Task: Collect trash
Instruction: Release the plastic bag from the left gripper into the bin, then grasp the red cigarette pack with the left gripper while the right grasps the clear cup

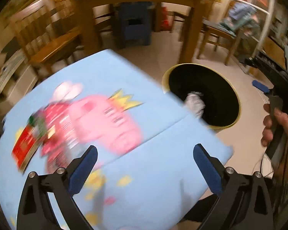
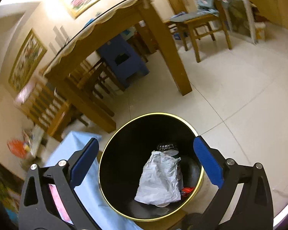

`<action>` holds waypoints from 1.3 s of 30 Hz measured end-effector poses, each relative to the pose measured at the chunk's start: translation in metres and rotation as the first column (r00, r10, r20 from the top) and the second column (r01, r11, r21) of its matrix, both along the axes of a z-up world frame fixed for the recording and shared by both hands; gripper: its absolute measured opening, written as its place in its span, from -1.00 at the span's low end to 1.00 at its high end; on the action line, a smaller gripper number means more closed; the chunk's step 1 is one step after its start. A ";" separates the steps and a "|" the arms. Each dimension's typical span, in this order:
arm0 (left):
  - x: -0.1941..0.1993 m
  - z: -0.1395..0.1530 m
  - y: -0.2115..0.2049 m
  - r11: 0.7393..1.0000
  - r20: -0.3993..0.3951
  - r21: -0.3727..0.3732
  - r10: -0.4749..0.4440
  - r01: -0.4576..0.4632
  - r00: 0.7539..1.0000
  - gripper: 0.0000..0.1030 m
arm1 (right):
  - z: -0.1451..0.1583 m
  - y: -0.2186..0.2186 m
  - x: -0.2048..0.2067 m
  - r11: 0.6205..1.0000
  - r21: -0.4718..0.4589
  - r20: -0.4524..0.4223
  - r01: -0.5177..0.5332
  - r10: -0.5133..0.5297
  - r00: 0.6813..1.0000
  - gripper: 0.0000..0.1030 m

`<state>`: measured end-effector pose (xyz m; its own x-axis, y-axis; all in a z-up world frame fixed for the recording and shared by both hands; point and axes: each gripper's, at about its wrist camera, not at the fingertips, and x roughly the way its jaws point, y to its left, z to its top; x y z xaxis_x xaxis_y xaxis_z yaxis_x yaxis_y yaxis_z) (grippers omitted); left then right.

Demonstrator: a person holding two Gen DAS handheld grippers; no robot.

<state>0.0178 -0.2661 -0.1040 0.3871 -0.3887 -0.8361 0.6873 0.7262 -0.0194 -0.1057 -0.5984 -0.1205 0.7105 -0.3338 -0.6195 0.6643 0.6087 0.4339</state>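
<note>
A black bin with a gold rim (image 2: 105,187) stands on the floor beside a low table under a light blue cloth (image 1: 144,172). Crumpled white paper (image 2: 159,180), a dark ribbed item and a red scrap (image 2: 187,190) lie inside the bin. My right gripper (image 2: 146,161) is open and empty, directly above the bin's mouth. My left gripper (image 1: 145,168) is open and empty above the cloth. A red packet (image 1: 24,148) and blurred red and white wrappers (image 1: 55,118) lie on the cloth at the left. The bin (image 1: 226,88) shows at the table's right edge.
A wooden dining table (image 2: 163,44) with chairs (image 2: 199,26) and a blue stool (image 2: 124,61) stands behind the bin on pale floor tiles. A hand holding the right gripper's handle (image 1: 278,115) is at the right of the left wrist view.
</note>
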 end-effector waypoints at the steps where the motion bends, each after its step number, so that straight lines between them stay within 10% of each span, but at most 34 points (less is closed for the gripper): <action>1: 0.005 0.000 0.023 0.999 0.003 0.004 0.045 -0.045 0.999 0.87 | 0.001 0.007 0.008 0.999 -0.024 -0.021 -0.028 0.027 0.999 0.89; 5: 0.020 0.005 0.104 0.977 0.061 0.008 0.212 -0.213 0.975 0.87 | 0.003 0.055 0.048 0.968 -0.136 -0.124 -0.210 0.194 0.973 0.89; 18: 0.052 0.007 0.313 0.819 0.091 -0.043 0.573 -0.572 0.814 0.87 | -0.012 0.311 0.130 0.661 -0.165 -0.245 -0.732 0.692 0.680 0.89; 26: 0.045 0.000 0.334 0.814 0.041 -0.090 0.579 -0.574 0.814 0.87 | -0.020 0.323 0.198 0.703 -0.111 -0.355 -0.702 0.632 0.689 0.73; 30: 0.043 -0.003 0.329 0.830 0.033 -0.092 0.555 -0.550 0.831 0.87 | -0.043 0.326 0.212 0.677 -0.044 -0.412 -0.734 0.657 0.631 -0.24; 39: 0.072 0.000 0.297 0.888 -0.006 -0.122 0.445 -0.442 0.895 0.87 | -0.031 0.293 0.178 0.682 0.009 -0.271 -0.732 0.706 0.654 -0.27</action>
